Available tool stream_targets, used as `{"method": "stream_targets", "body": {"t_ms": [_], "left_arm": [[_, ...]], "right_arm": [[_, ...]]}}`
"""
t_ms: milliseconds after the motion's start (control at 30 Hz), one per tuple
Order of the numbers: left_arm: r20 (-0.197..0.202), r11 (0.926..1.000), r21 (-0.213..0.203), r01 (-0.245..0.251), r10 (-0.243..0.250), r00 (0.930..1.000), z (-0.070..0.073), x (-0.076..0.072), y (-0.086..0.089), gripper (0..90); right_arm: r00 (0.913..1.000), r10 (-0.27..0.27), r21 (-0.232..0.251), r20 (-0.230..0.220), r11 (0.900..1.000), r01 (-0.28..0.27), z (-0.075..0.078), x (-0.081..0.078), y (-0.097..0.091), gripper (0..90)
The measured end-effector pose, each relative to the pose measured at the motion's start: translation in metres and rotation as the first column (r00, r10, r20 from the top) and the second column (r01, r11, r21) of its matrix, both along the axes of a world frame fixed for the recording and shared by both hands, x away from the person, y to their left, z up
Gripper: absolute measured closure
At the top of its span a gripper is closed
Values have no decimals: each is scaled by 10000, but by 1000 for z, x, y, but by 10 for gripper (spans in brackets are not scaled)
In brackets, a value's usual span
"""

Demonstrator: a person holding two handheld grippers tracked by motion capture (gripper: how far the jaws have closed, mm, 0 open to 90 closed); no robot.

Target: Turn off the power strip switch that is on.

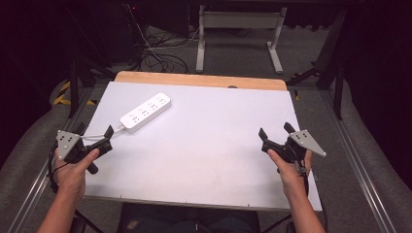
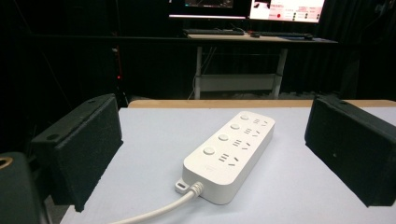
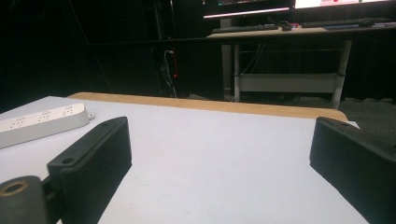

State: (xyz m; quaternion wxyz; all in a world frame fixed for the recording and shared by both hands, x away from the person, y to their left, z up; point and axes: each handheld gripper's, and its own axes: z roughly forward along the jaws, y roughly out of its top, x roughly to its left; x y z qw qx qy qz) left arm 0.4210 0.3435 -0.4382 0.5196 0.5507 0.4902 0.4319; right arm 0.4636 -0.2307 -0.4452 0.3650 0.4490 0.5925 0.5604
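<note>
The jaws of both grippers stand wide apart and hold nothing. The left gripper point(image 1: 108, 137) hovers just before the cord end of the white power strip point(image 1: 145, 112), which lies flat on the counter point(image 1: 209, 145). The right gripper point(image 1: 274, 132) is well apart from the strip, to its right. If the left jaws descend carelessly, they may catch the cord point(image 2: 159, 210) and drag the strip, or push it toward the far wooden edge point(image 1: 194, 78).

The power strip point(image 2: 229, 156) looks like smooth white plastic; the table point(image 1: 209, 145) top is matt white. Its far edge shows bare wood; the pads point(image 2: 88, 144) look rough black.
</note>
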Motion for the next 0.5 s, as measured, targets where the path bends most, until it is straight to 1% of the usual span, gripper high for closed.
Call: {"method": "stream_targets", "body": {"t_ms": [233,500], "left_arm": [[40,9999,-51,-113,113,9999,1,-1,1,57],[34,9997,16,-223,223,9997,1,-1,1,88]], "right_arm": [[10000,-23,-18,20,10000,23,0,-1,1,64],[10000,-22,-31,29,10000,22,1,-1,0,64]]}}
